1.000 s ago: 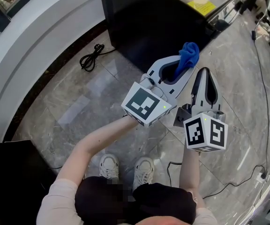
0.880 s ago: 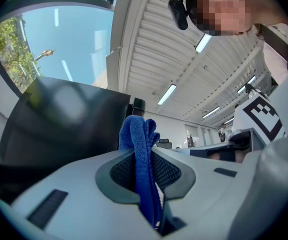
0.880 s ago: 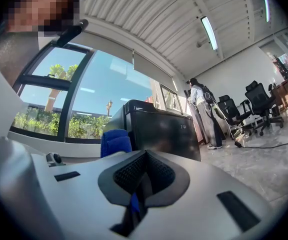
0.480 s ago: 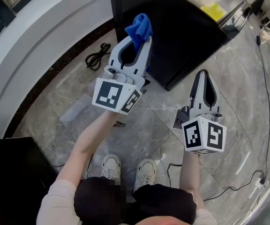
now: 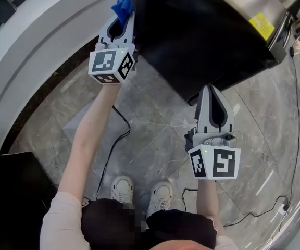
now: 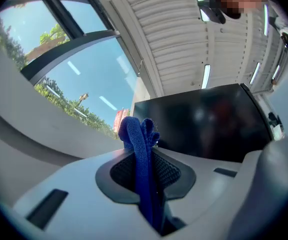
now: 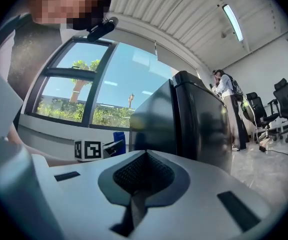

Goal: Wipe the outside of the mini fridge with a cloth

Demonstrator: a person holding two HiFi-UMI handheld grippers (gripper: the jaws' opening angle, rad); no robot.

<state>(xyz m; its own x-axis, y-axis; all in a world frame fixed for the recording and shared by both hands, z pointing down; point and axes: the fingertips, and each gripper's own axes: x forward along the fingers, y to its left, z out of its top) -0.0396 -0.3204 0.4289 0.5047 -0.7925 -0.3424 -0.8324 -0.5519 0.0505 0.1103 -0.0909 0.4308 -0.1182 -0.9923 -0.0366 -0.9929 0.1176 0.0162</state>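
**Left claw shifted to the fridge's left edge**

Since half a second ago, the left claw (image 5: 124, 15) has travelled up and to the left. It has gone from in front of the mini fridge (image 5: 207, 40) to the fridge's left edge. The right claw (image 5: 209, 91) now sits lower in the head view.

Nearest the camera, the operator's shoes (image 5: 121, 187) stand on the grey marble floor (image 5: 155, 134). The right claw is held low in front of the fridge's near corner, apart from it. Its jaws are fully closed on each other, with nothing between them.

Farther out, the left arm is extended. The left claw is clamped on a blue cloth (image 5: 122, 4), which runs folded between the jaws and bunches above their tips. The cloth is just beside the fridge's black side panel; no view confirms contact.

The fridge stands on the floor. It is black-sided, with a metallic top bearing a yellow label (image 5: 262, 26). Beyond it, the right gripper view shows a large window (image 7: 84, 99). Well apart from the fridge, a person (image 7: 227, 91) stands near office chairs (image 7: 284, 109).
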